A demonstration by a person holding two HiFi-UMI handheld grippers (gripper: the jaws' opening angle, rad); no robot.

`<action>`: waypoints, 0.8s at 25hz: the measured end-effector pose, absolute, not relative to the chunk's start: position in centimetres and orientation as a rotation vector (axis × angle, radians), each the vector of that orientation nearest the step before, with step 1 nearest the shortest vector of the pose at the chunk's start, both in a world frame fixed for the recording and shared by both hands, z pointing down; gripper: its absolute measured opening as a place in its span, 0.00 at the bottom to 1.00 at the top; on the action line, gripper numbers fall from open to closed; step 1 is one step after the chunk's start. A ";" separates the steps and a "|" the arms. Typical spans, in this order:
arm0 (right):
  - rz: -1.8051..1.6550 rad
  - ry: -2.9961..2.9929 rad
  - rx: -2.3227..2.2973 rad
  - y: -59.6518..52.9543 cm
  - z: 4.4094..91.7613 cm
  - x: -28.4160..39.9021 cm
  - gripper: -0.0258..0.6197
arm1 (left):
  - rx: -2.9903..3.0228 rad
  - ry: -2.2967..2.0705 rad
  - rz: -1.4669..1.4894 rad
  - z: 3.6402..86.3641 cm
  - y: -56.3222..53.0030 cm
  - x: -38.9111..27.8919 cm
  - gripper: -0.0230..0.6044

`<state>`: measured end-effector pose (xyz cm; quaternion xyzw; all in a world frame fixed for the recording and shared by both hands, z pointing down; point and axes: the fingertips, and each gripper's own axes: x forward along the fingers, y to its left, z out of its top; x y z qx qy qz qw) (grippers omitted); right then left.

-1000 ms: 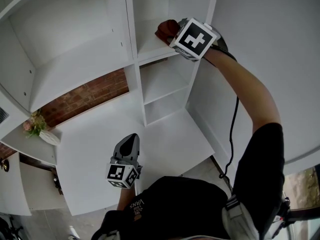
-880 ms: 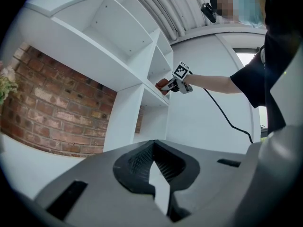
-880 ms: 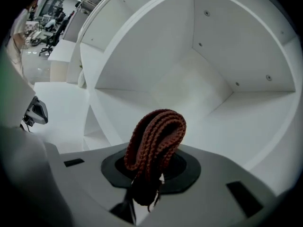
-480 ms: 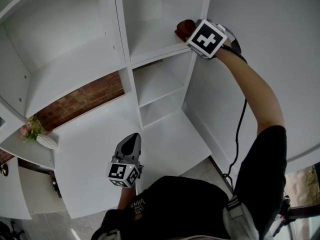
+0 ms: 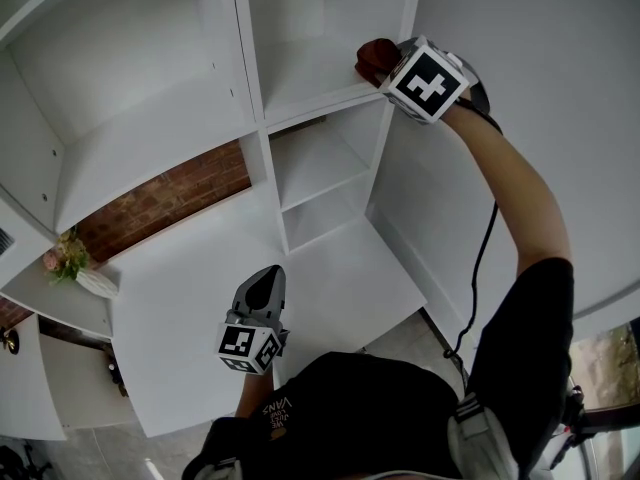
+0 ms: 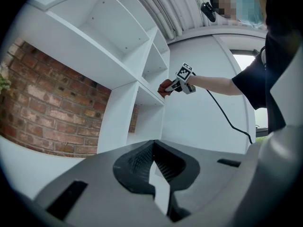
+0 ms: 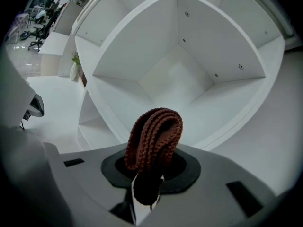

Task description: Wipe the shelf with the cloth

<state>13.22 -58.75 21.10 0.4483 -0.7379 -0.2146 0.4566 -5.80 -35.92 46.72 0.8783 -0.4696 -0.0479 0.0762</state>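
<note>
as the right gripper (image 5: 396,64) has slid the brown cloth (image 5: 374,55) rightward to the front right corner of the upper shelf (image 5: 308,86), this pass looks about done. its fingers pinch the folded cloth. left gripper (image 5: 262,276) hangs low, fingers together, empty.

Head view: right gripper (image 5: 390,65) is covering most of cloth (image 5: 372,54) at shelf (image 5: 305,96) board's front-rt corner; shelf top is getting cut off by pic's upper edge.
</note>
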 end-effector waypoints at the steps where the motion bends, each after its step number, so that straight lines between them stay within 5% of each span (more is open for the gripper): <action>1: -0.536 -1.831 1.108 -58.3 21.0 13.0 0.18 | 2.639 -1.400 -0.141 46.7 -35.8 -5.8 0.05; 20: -0.296 -2.088 1.258 -46.2 29.5 13.6 0.18 | 2.739 -1.161 0.000 47.7 -32.0 -6.6 0.05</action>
